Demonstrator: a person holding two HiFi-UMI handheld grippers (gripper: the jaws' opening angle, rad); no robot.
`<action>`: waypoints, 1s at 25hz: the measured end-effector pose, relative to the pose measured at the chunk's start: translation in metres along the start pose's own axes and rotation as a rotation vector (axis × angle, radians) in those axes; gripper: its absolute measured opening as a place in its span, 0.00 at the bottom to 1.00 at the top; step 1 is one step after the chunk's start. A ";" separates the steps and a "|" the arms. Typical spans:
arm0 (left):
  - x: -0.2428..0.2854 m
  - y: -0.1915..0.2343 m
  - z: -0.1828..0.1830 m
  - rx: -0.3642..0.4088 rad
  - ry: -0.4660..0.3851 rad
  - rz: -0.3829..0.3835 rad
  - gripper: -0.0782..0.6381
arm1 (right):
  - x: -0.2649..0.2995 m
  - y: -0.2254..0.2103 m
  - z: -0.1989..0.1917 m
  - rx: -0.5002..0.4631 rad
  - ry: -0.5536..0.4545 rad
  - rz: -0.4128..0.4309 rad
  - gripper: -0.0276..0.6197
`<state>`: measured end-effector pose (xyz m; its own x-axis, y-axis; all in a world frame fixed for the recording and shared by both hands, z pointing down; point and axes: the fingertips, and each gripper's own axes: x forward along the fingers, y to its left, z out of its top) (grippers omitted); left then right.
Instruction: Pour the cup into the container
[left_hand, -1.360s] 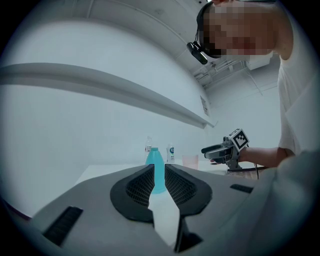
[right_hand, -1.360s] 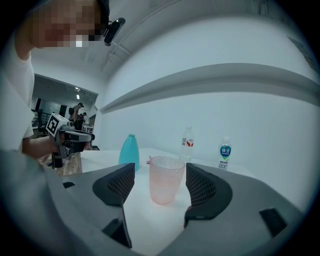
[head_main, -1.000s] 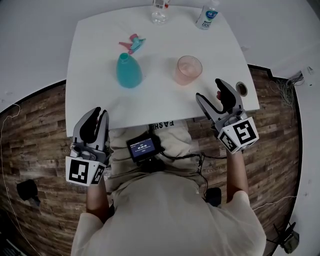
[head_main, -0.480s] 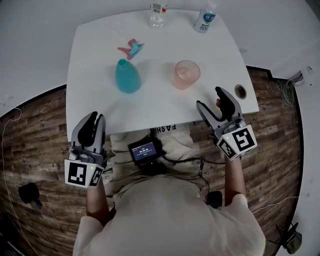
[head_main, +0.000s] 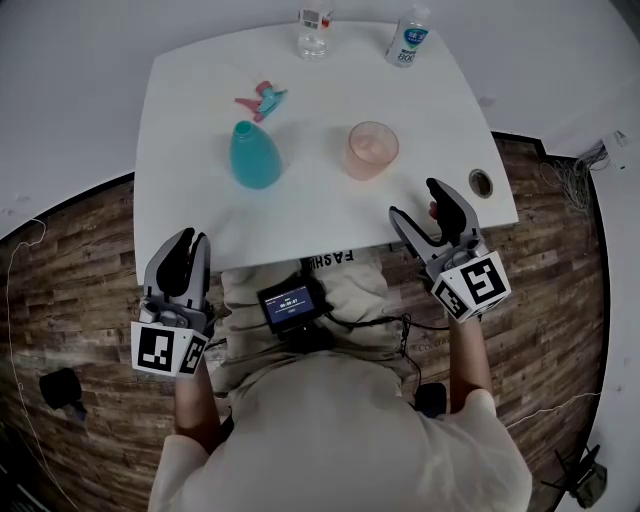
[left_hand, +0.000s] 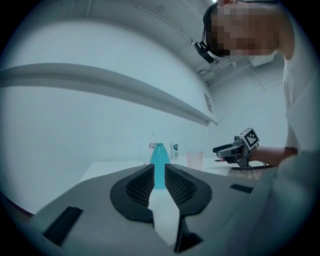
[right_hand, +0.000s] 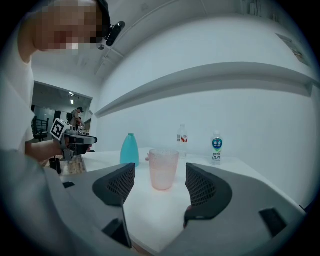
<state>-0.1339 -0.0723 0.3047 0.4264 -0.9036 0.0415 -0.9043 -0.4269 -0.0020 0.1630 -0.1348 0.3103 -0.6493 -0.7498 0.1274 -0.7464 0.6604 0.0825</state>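
A pink translucent cup (head_main: 372, 150) stands upright on the white table (head_main: 200, 210), right of centre. A teal bottle without a cap (head_main: 255, 155) stands to its left. My right gripper (head_main: 426, 205) hovers at the table's near right edge, open and empty; in the right gripper view the cup (right_hand: 163, 169) stands ahead of it, in line with the gap. My left gripper (head_main: 187, 246) hangs off the near left edge, its jaws a narrow gap apart with nothing between them. Through that gap the teal bottle (left_hand: 159, 162) shows farther off.
A pink and teal spray head (head_main: 261, 99) lies behind the teal bottle. Two small clear bottles (head_main: 313, 30) (head_main: 406, 41) stand at the table's far edge. A round hole (head_main: 481, 183) sits in the near right corner. Wooden floor surrounds the table.
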 end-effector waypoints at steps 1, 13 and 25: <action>0.000 0.000 -0.001 -0.002 0.001 0.000 0.19 | 0.000 0.000 0.000 -0.001 0.001 0.000 0.51; 0.002 0.001 -0.003 -0.011 0.003 0.002 0.19 | 0.004 -0.006 -0.003 -0.011 0.008 -0.002 0.51; -0.001 0.002 -0.006 -0.010 0.016 0.010 0.19 | 0.009 -0.012 -0.002 -0.030 0.016 0.001 0.51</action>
<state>-0.1364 -0.0725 0.3105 0.4173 -0.9070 0.0573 -0.9086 -0.4176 0.0078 0.1660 -0.1492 0.3126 -0.6477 -0.7482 0.1436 -0.7406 0.6626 0.1120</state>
